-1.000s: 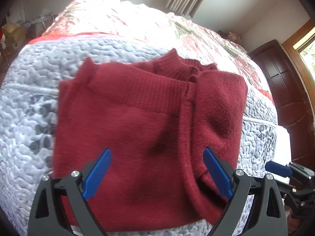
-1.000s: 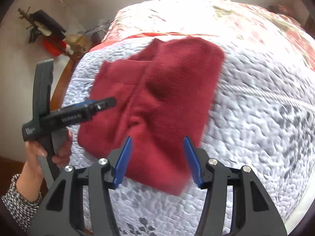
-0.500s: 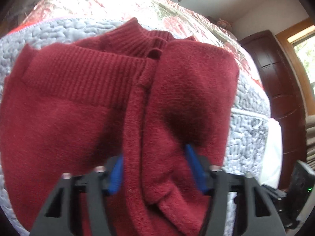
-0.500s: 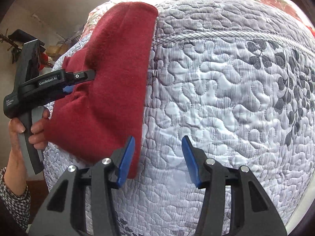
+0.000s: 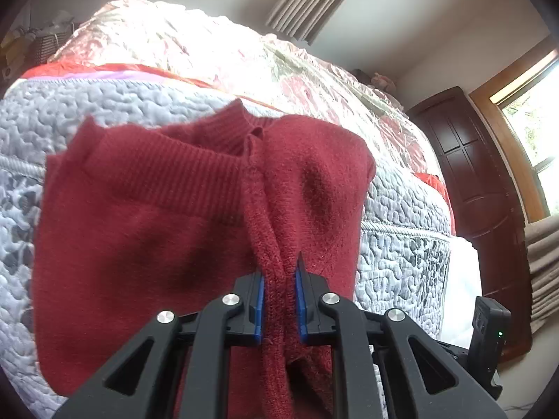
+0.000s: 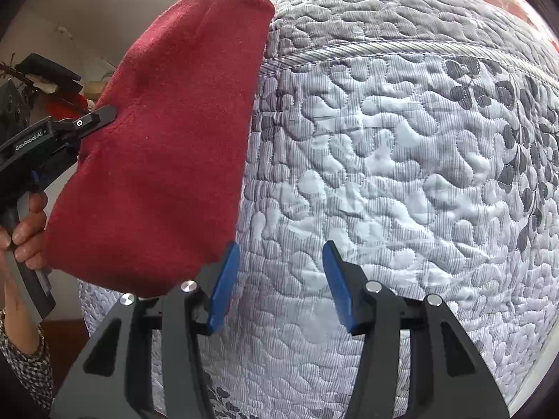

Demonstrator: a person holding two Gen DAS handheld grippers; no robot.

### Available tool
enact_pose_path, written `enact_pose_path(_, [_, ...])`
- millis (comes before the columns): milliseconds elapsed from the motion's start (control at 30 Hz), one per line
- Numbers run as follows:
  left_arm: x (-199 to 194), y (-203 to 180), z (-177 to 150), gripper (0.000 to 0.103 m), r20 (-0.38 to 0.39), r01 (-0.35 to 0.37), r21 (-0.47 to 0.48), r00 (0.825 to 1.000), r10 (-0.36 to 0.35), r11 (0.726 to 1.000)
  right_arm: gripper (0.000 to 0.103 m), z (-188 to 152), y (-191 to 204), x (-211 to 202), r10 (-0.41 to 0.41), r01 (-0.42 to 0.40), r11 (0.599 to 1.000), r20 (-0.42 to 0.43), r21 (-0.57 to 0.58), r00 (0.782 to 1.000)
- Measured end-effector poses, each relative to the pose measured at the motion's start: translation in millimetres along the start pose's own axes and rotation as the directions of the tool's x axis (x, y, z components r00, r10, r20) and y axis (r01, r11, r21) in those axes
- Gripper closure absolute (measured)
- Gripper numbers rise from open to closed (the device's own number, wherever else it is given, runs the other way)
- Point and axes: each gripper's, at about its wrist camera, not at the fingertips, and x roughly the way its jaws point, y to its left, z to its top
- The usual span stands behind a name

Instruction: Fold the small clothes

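Note:
A folded dark red knit sweater (image 5: 146,230) lies on the grey quilted bedspread (image 5: 401,255). My left gripper (image 5: 279,303) is shut on a bunched ridge of the sweater near its front edge, blue pads pressed on both sides of the fold. In the right wrist view the same sweater (image 6: 167,146) fills the left side, with the left gripper (image 6: 87,125) biting into its edge. My right gripper (image 6: 276,286) stands open over bare quilt (image 6: 401,174) just right of the sweater, nothing between its pads.
A shiny floral cover (image 5: 209,52) lies over the far half of the bed. A dark wooden door (image 5: 468,181) and a window stand at the right. A person's hand (image 6: 24,223) holds the left gripper's handle. Clutter (image 6: 52,80) sits beyond the bed's left side.
My left gripper moved in over the sweater and shut on a fold of it. The right gripper shifted right, off the sweater onto bare quilt, staying open.

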Motion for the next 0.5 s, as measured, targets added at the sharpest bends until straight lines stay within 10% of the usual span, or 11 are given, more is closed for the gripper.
enact_pose_path(500, [-84.9, 110.0, 23.5, 0.089, 0.078, -0.164, -0.051, 0.983, 0.167, 0.985, 0.053, 16.2, 67.6, 30.6, 0.005, -0.006, 0.996, -0.019, -0.087, 1.000])
